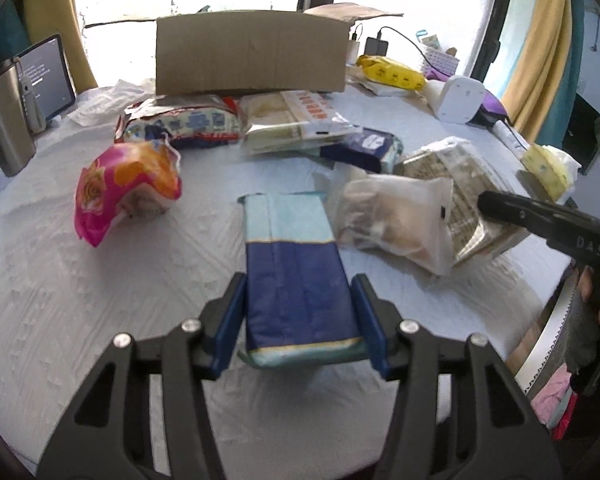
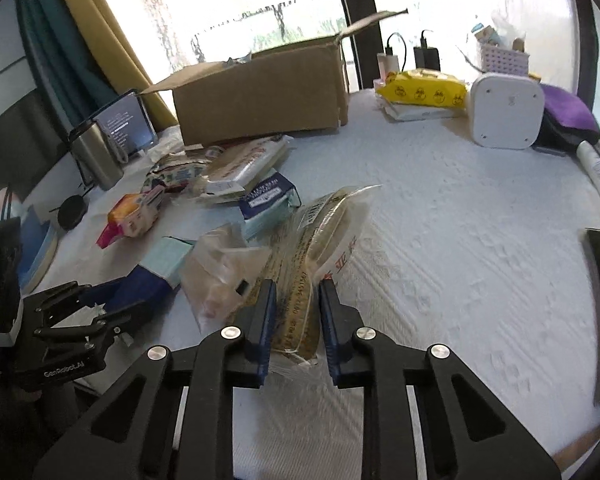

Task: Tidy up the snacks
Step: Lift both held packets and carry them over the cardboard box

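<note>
On my left wrist view, the near end of the blue packet point(image 1: 296, 280) sits between my left claw point(image 1: 300, 320), whose blue pads point(image 1: 230, 328) stand just outside its long edges; whether they actually press it I cannot tell, since the packet's near corners are hidden behind the pads. Ahead and to the right of the claw lies a frosted bag point(image 1: 396, 220), its contents too cloudy to name, leaning on a clear-wrapped pack point(image 1: 460, 188) whose print I cannot read. Ahead left is a pink bag point(image 1: 124, 192), and far ahead the cardboard box point(image 1: 252, 54), its inside out of sight. The right claw's body point(image 1: 548, 220) cuts in from the right edge. On my right wrist view, the right claw point(image 2: 296, 320) is clamped on the near end of the clear-wrapped pack point(image 2: 324, 240), which tilts up off the white tablecloth point(image 2: 460, 240). The frosted bag point(image 2: 224, 272) touches it on the left; beyond that, the left claw point(image 2: 112, 300) partly hides the blue packet point(image 2: 152, 280).
</note>
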The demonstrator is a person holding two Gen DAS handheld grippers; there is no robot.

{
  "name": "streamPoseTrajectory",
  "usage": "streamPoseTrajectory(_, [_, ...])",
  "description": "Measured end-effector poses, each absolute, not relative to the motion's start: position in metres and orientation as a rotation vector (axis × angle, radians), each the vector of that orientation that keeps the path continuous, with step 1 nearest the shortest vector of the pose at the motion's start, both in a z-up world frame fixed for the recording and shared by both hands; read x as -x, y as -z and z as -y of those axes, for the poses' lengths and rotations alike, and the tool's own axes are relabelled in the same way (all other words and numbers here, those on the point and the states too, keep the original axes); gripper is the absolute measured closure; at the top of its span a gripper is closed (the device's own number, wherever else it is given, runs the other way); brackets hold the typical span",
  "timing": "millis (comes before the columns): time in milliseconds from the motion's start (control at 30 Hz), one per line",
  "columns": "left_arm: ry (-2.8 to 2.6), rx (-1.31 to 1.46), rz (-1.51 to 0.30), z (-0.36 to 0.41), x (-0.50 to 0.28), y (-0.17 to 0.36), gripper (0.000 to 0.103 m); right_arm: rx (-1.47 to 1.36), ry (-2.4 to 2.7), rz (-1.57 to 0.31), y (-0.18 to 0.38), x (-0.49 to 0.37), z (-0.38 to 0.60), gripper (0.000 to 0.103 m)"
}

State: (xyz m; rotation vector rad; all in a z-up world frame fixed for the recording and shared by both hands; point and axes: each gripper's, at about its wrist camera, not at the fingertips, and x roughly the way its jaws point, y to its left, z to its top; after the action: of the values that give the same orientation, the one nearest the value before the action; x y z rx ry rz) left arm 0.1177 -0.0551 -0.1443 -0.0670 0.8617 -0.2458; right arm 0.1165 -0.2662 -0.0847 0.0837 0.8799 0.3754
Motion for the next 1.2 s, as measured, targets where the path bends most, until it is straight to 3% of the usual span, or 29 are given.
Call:
streamPoseTrajectory(533, [0.289,0.085,-0.77,0.055,-0.107,0.105,0.05,-0.039,-0.358,-0.735,0.029,-0.091,0.269,0.083])
streamPoseTrajectory(1200, [0.286,0.079,-0.614,0.031,-0.147,0.033,0.05,0.048,-0.391,-0.598,-0.042,-0.128,0.245,0.083])
